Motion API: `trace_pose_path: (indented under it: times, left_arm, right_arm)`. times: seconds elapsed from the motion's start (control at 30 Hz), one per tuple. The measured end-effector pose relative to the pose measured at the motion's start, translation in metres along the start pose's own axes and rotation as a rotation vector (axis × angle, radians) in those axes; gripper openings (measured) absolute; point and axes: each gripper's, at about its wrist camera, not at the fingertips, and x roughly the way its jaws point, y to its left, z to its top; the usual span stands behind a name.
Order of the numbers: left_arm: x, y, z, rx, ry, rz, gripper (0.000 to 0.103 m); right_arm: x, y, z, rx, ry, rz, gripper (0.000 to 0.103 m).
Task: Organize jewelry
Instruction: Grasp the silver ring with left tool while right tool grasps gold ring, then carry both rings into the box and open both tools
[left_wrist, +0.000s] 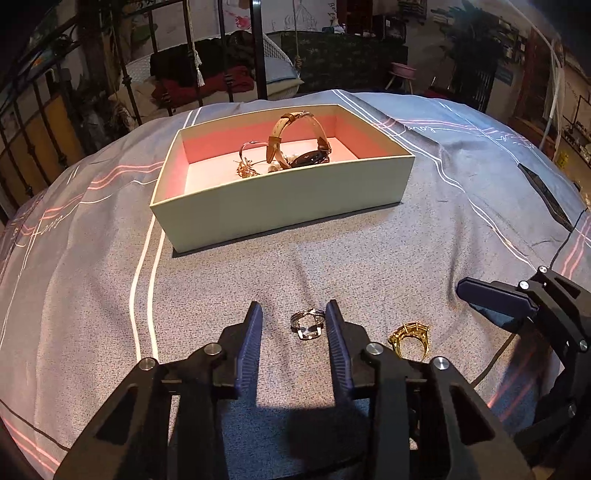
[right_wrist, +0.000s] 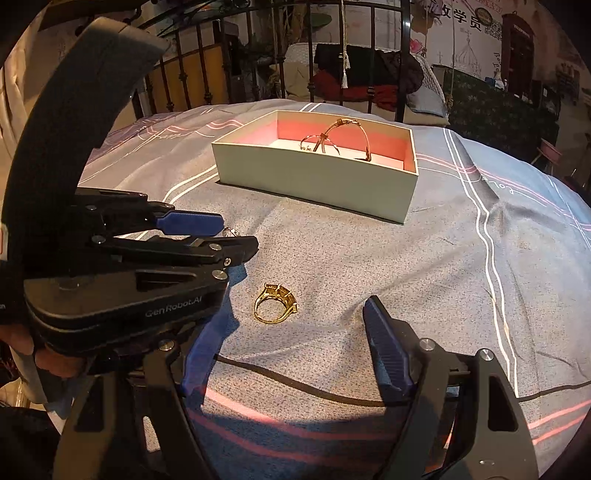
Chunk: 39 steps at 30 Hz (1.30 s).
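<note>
A silver ring (left_wrist: 307, 325) lies on the grey bedspread between the fingers of my left gripper (left_wrist: 294, 318), which is open around it; the ring sits close to the right finger. A gold ring (left_wrist: 409, 339) lies just right of that gripper; in the right wrist view the gold ring (right_wrist: 275, 303) lies ahead of my right gripper (right_wrist: 288, 325), which is open and empty. The open box (left_wrist: 280, 192) with a pink lining stands farther back, holding a brown-strap watch (left_wrist: 301, 142) and a small gold piece (left_wrist: 246, 168). The box (right_wrist: 317, 177) also shows in the right wrist view.
The left gripper's body (right_wrist: 129, 280) fills the left of the right wrist view, hiding most of the silver ring (right_wrist: 232, 232). The right gripper's finger (left_wrist: 495, 295) shows at the right of the left wrist view. A black metal bed frame (left_wrist: 258, 48) stands behind the bed.
</note>
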Motion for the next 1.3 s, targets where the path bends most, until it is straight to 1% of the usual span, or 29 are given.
trace_pose_path:
  times: [0.1, 0.2, 0.3, 0.33, 0.37, 0.4, 0.47, 0.5, 0.57, 0.73, 0.83, 0.93, 1.03, 1.13, 1.3]
  left_arm:
    - [-0.001, -0.001, -0.001, 0.004, -0.011, 0.002, 0.019]
    - [-0.001, 0.003, -0.002, -0.016, -0.011, -0.011, 0.017]
    - [-0.002, 0.002, -0.003, -0.020, -0.013, -0.010, 0.017]
    - [-0.003, 0.003, -0.003, -0.022, -0.015, -0.013, 0.017]
    - [-0.003, 0.004, -0.003, -0.028, -0.016, -0.018, 0.017]
    - [-0.003, 0.005, -0.003, -0.036, -0.015, -0.024, 0.017]
    - [-0.004, 0.009, -0.004, -0.051, -0.014, -0.035, 0.017]
    - [-0.004, 0.011, -0.004, -0.055, -0.013, -0.036, 0.017]
    - [-0.004, 0.012, -0.004, -0.060, -0.012, -0.037, 0.017]
    - [-0.006, 0.013, -0.005, -0.075, -0.016, -0.047, 0.017]
    - [-0.009, 0.019, -0.003, -0.099, -0.017, -0.049, 0.017]
    - [-0.014, 0.028, 0.002, -0.128, -0.032, -0.056, 0.017]
    - [-0.019, 0.035, 0.010, -0.155, -0.047, -0.065, 0.017]
    - [-0.020, 0.034, 0.015, -0.156, -0.054, -0.066, 0.017]
    - [-0.016, 0.030, 0.015, -0.153, -0.040, -0.080, 0.017]
  right_arm:
    - [0.005, 0.000, 0.002, -0.004, 0.024, 0.005, 0.076]
    - [0.008, -0.001, 0.003, 0.003, 0.038, 0.005, 0.076]
    - [0.008, 0.003, 0.003, -0.021, 0.038, -0.019, 0.075]
    - [0.008, 0.004, 0.003, -0.026, 0.038, -0.022, 0.070]
    - [0.006, 0.004, 0.003, -0.028, 0.036, -0.024, 0.061]
    - [0.005, 0.004, 0.002, -0.028, 0.033, -0.024, 0.055]
    - [0.004, 0.003, 0.002, -0.026, 0.031, -0.006, 0.030]
    - [0.004, 0.003, 0.002, -0.024, 0.032, -0.004, 0.028]
    - [0.003, 0.004, 0.001, -0.032, 0.029, -0.010, 0.026]
    - [-0.001, 0.001, 0.000, -0.005, 0.003, 0.003, 0.026]
    - [-0.008, -0.003, 0.002, 0.015, -0.030, 0.014, 0.026]
    - [-0.009, -0.006, 0.007, 0.026, -0.038, 0.022, 0.026]
    - [-0.007, -0.008, 0.013, 0.035, -0.034, 0.037, 0.026]
    - [-0.003, -0.007, 0.019, 0.027, -0.031, 0.041, 0.026]
    - [0.000, -0.006, 0.023, 0.019, -0.027, 0.044, 0.026]
